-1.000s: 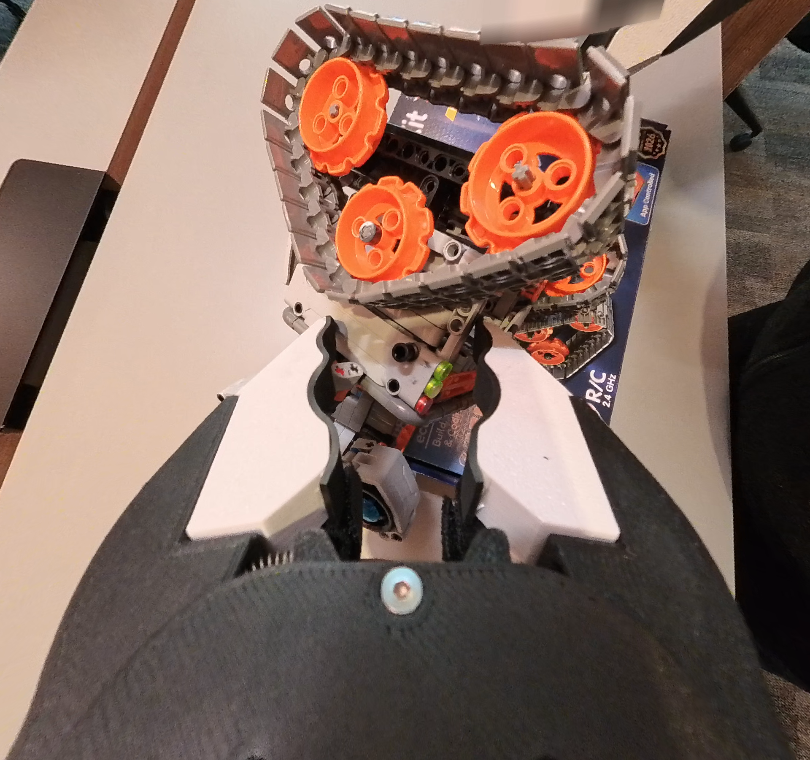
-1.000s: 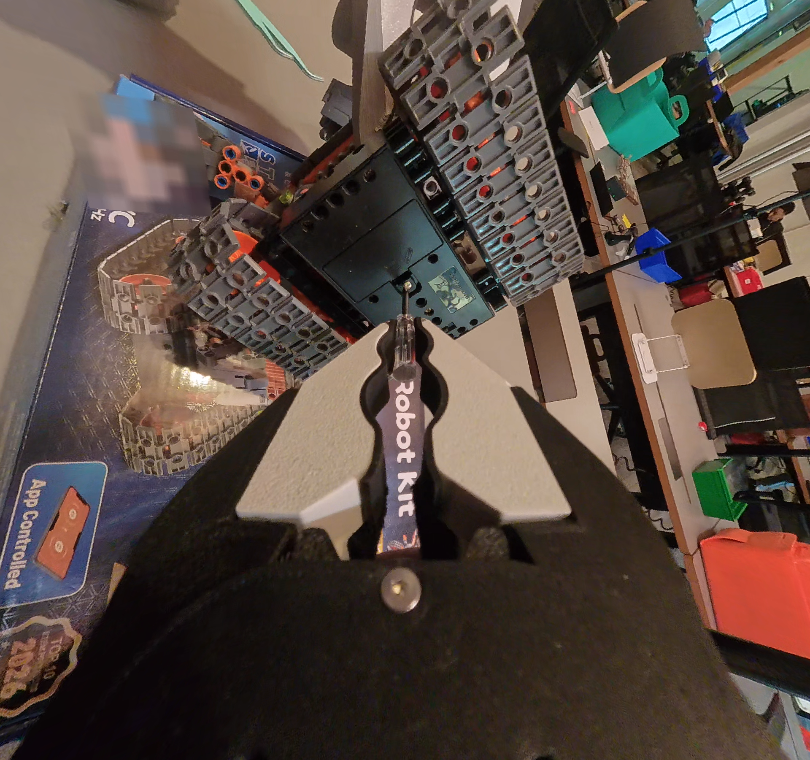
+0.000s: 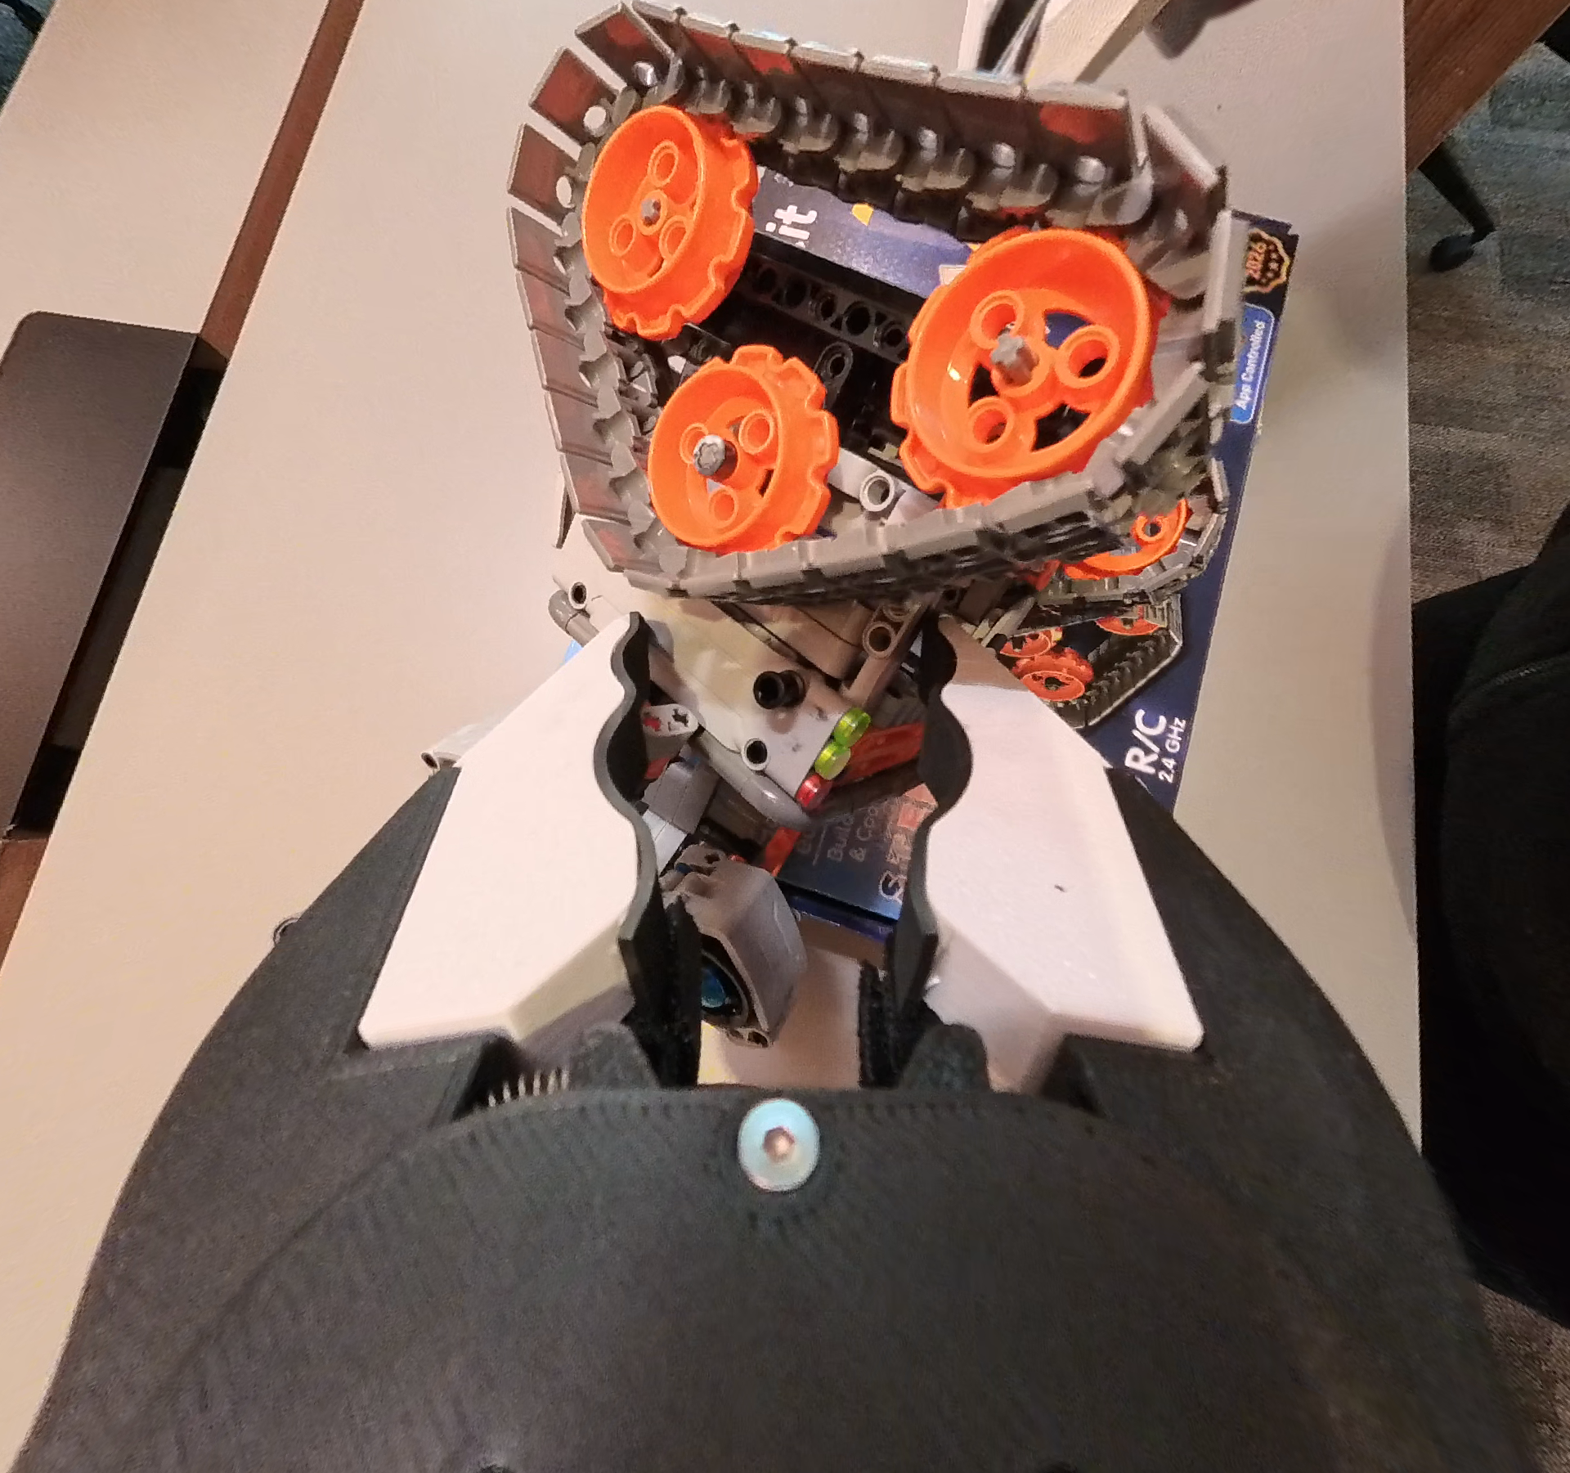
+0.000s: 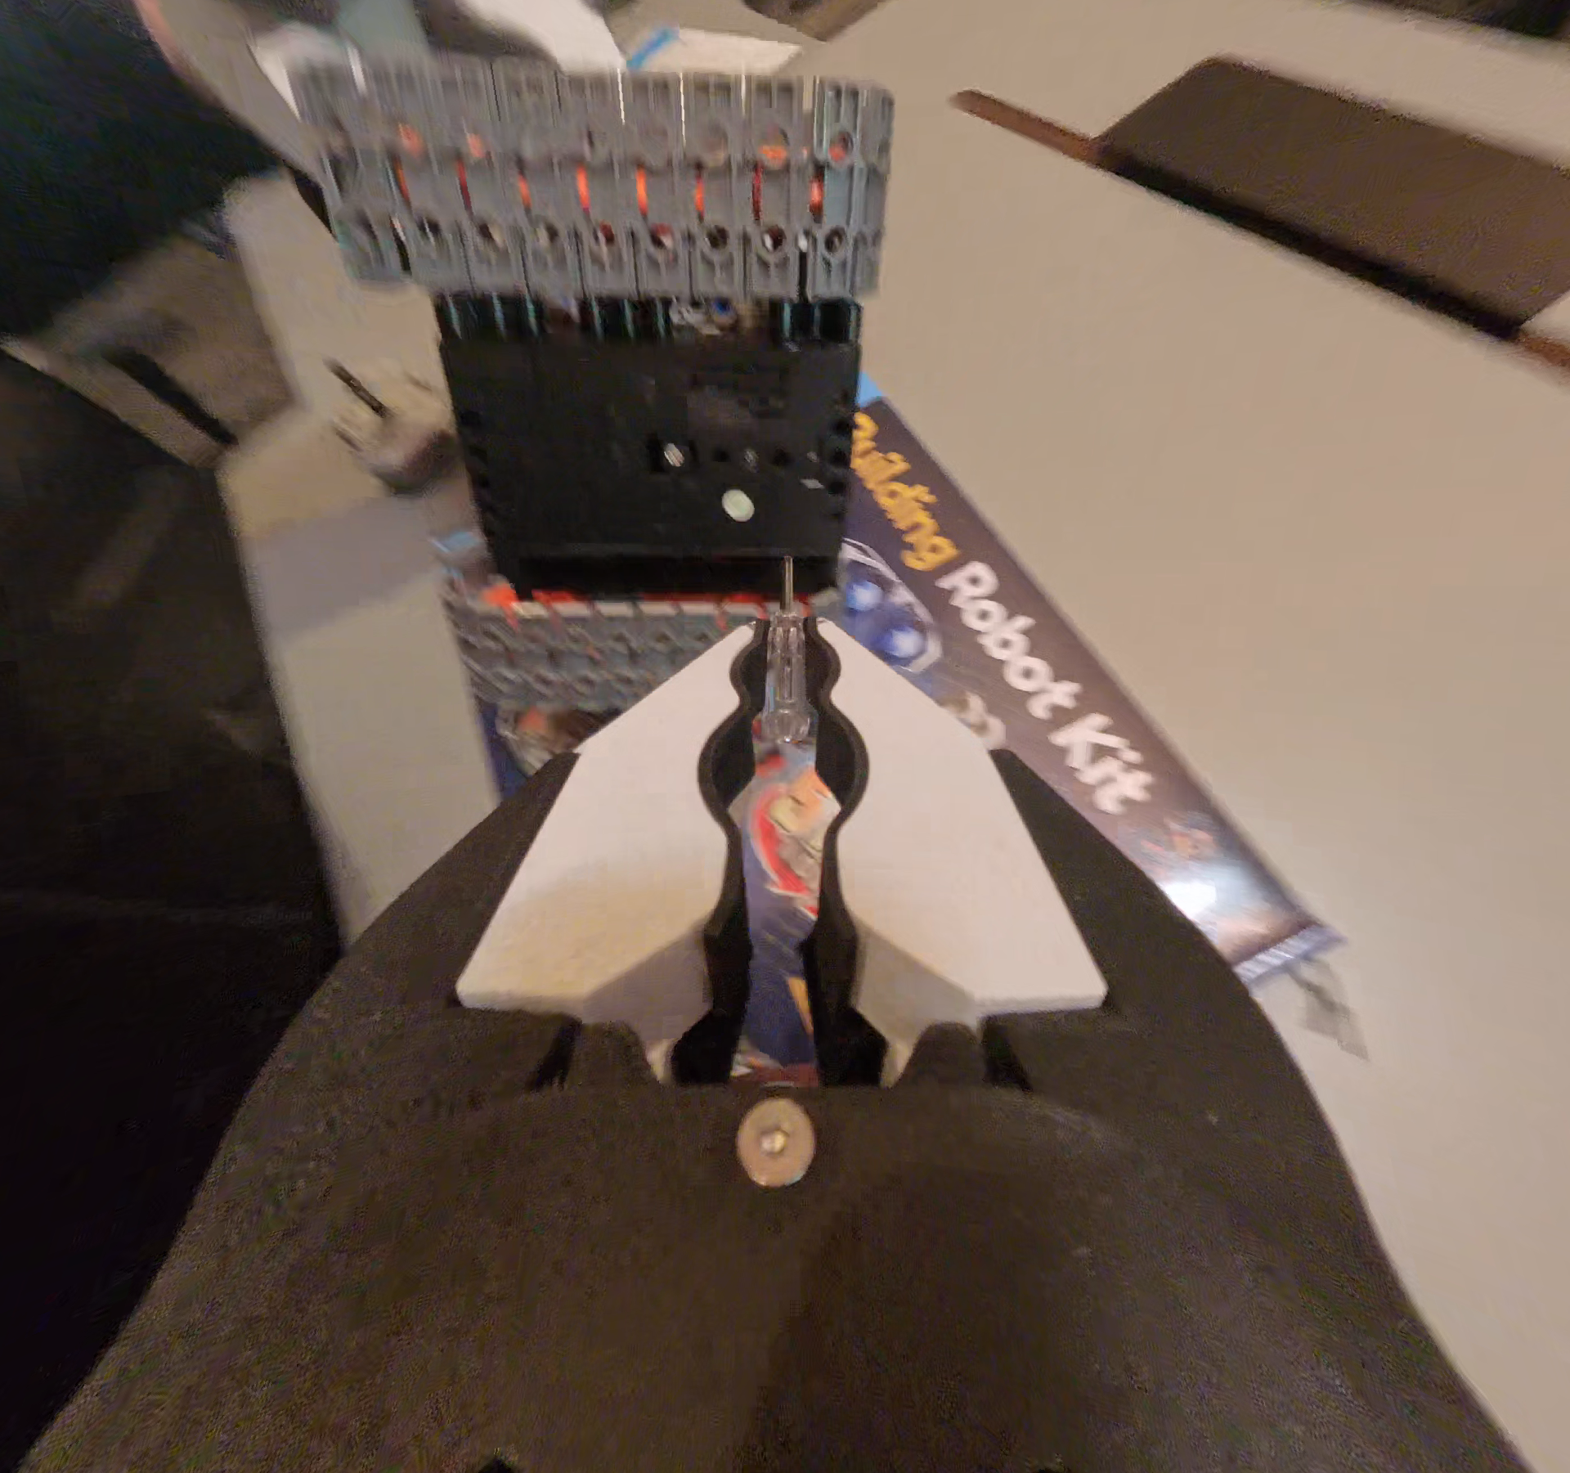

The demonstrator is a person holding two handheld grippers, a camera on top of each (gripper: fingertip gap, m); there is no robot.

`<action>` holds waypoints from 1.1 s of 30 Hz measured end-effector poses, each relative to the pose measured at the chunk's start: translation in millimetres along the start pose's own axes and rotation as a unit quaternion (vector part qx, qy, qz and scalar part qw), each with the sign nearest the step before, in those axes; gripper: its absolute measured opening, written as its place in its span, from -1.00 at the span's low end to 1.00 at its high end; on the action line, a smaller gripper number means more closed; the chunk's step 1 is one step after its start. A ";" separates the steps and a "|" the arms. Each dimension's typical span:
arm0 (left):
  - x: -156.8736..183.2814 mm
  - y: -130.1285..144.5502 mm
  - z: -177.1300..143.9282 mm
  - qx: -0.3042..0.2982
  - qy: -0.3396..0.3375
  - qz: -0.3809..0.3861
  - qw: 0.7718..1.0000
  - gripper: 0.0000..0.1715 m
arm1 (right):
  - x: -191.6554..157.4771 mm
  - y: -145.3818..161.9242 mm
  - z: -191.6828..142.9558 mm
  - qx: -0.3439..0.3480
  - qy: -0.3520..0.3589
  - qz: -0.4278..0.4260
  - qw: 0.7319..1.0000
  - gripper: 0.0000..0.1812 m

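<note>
So the left hand-held gripper (image 3: 777, 718) is pinching the tracked toy robot (image 3: 858, 344) by its white-grey body, and the whole thing hangs in the air above the blue kit box (image 3: 1206, 667), which lies flat on the counter (image 3: 340, 582) toward its right edge. The model is turned on its side, so the three orange wheels (image 3: 1024, 366) and the grey tread loop (image 3: 849, 98) face the left camera, and its long axis runs roughly left-right across that view.

The right hand-held gripper (image 4: 786, 650) is pressed together on a small clear-handled screwdriver (image 4: 786, 684), thin metal tip poking straight forward. Dead ahead of that tip, just apart from it as far as I can tell, is the robot's black underside block (image 4: 654, 446), with what looks like a small screw (image 4: 737, 504) sitting a bit up and left of the tip. The picture's blurry though, so contact is hard to call. The right one is the nearer to that underside.

No open containers in sight: the box looks closed, contents hidden.
</note>
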State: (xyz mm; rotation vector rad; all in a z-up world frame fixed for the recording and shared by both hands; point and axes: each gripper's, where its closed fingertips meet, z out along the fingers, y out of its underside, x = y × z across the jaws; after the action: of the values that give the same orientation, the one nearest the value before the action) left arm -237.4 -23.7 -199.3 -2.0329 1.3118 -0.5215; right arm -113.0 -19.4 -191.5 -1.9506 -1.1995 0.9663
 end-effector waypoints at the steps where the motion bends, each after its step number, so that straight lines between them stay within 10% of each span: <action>1: 0.3 0.4 -0.3 0.000 0.000 0.000 1.000 -0.28 | 3.8 5.1 -4.3 0.001 0.023 -0.037 0.999 -0.95; 20: 3.9 2.5 -1.7 -0.010 -0.011 0.012 1.000 -0.23 | 24.6 102.0 -4.6 -0.073 0.227 -0.006 0.971 -0.91; 33: 0.8 4.6 -14.3 0.017 -0.040 -0.004 0.999 -0.15 | -3.2 45.0 -16.6 -0.033 0.152 0.008 0.988 -0.20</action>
State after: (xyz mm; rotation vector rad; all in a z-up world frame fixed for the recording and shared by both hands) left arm -249.1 -30.1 -192.4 -2.0105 1.2405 -0.4584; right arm -80.2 -41.6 -218.7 -2.0715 -1.0529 0.6133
